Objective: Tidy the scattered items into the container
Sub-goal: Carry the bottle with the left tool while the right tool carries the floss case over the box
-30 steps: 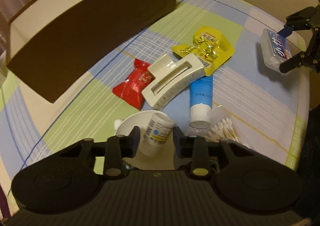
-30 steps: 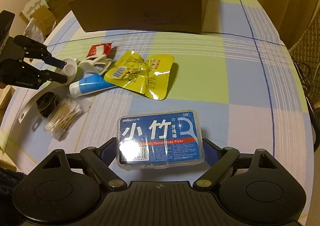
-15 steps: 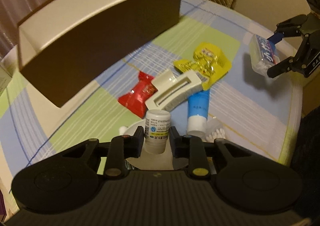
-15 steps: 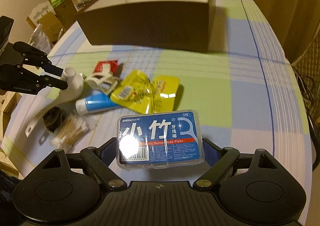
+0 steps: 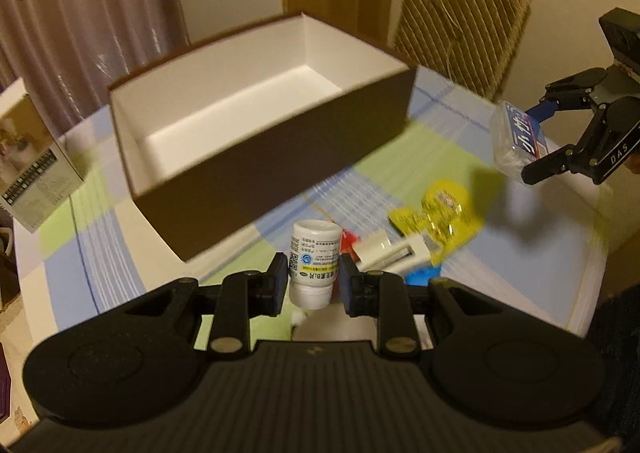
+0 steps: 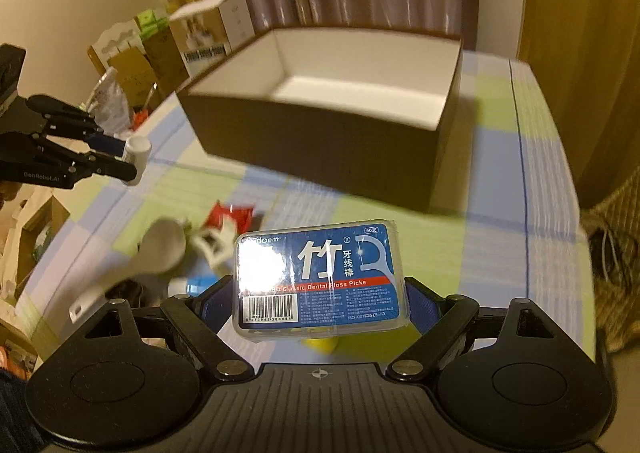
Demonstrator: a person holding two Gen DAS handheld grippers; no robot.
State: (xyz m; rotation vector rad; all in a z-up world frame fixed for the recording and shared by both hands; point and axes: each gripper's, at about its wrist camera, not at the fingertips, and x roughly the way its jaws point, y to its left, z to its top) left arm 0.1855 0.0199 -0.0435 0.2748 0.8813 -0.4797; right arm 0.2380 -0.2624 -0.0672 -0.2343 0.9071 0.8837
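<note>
Both grippers had lifted off the checked tablecloth (image 5: 100,253): the left gripper (image 5: 314,280) clamped a small white labelled bottle (image 5: 315,263), the right gripper (image 6: 320,305) a clear blue-labelled floss-pick case (image 6: 320,277), both likely headed for the empty brown cardboard box (image 5: 280,157).

Right hand-held gripper (image 6: 320,293) grips floss-pick box (image 6: 320,277) — brown container (image 6: 320,141) beyond.

The open box (image 5: 280,157) stands on the bench (image 5: 100,253); packets (image 5: 440,221), hair clip (image 5: 384,253) and spoon (image 6: 160,249) lie before it.
</note>
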